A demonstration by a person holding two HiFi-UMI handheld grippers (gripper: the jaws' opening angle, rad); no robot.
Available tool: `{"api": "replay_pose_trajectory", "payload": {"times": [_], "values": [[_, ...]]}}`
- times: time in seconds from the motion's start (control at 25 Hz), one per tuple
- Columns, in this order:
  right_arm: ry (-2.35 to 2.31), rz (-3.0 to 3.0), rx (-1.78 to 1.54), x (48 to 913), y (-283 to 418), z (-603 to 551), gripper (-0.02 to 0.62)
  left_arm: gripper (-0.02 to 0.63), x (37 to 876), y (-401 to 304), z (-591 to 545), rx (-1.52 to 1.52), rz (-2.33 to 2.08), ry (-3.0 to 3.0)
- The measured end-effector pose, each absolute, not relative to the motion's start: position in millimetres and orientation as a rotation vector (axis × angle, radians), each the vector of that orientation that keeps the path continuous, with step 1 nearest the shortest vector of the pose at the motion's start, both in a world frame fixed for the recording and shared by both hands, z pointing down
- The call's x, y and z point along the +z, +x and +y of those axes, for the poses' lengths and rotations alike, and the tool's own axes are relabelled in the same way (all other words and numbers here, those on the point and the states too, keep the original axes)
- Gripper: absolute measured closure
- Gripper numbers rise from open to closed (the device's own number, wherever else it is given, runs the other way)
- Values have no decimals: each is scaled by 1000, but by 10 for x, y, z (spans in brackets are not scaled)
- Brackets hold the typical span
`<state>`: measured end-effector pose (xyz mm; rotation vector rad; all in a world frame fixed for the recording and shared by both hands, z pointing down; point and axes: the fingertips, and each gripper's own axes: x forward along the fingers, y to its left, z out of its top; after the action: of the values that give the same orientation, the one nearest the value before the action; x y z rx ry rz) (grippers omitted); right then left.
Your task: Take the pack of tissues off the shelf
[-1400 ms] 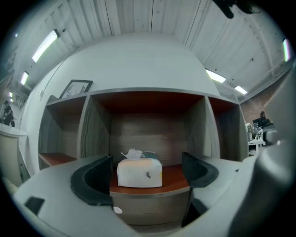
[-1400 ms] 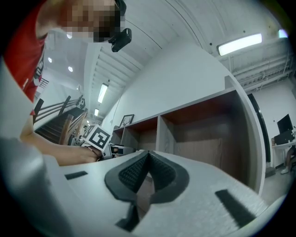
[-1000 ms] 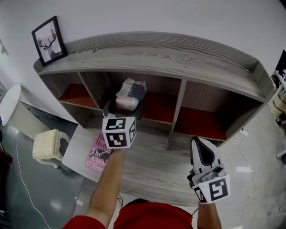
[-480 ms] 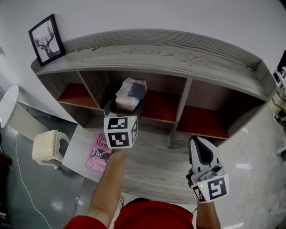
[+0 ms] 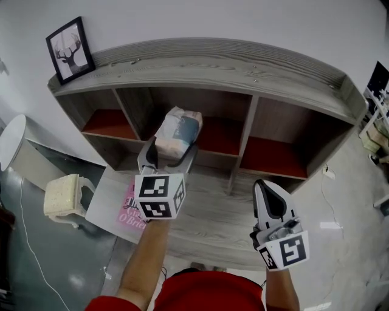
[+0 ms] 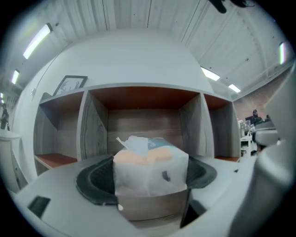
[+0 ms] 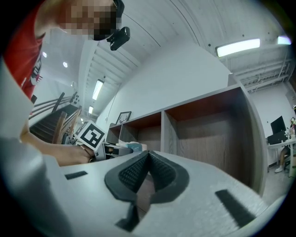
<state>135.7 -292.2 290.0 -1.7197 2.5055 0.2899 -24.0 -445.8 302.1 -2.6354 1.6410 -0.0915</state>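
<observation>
Head view: tissues bracketed, grip pending

Pack of tissues (image 5: 178, 129) in shelf (image 5: 243, 67) mid compt., left gripper (image 5: 171, 152) around it.

Left gripper view: jaws wide, closing, pads (image 6: 97, 178) at pack sides, no squeeze seen yet. Clamp evenly, low, then pull straight out.

Right gripper view: right gripper (image 7: 148, 162) clenched, empty.

- A plain white wall (image 5: 243, 18) fills the top of the head view.
- A grey wood-grain shelf unit (image 5: 213, 67) stands against it, its open compartments floored in red-brown.
- A framed deer picture (image 5: 68, 50) leans on the unit's top, upper left.
- A cream padded stool (image 5: 62, 196) stands at the left on a glossy dark floor (image 5: 36, 255).
- Strip lights (image 7: 237, 46) glow on the ceiling, upper right of the right gripper view.
</observation>
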Motion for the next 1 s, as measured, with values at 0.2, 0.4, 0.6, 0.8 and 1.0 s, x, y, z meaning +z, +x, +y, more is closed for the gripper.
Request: {"api": "replay_pose_trajectory", "payload": {"times": [0.2,0.4,0.6,0.8,1.0], "values": [[-1700,2497,309,2834,1285,-2816,591,190,2923,-257,-3997,3,1598,-2660],[-1684,2493,300,2812,1248,-2720,591,190,2898,-275,-3584,68,1584,-2675],[-1670,2489,278,2854,1189,-2652,591,190,2951,-301,-3288,111,1590,-2694],[-1663,2507,263,2943,1130,-2611,591,190,3013,-355,-3169,97,1612,-2669],[-1661,2513,272,2946,1125,-2612,591,190,3029,-422,-3176,86,1641,-2646]]}}
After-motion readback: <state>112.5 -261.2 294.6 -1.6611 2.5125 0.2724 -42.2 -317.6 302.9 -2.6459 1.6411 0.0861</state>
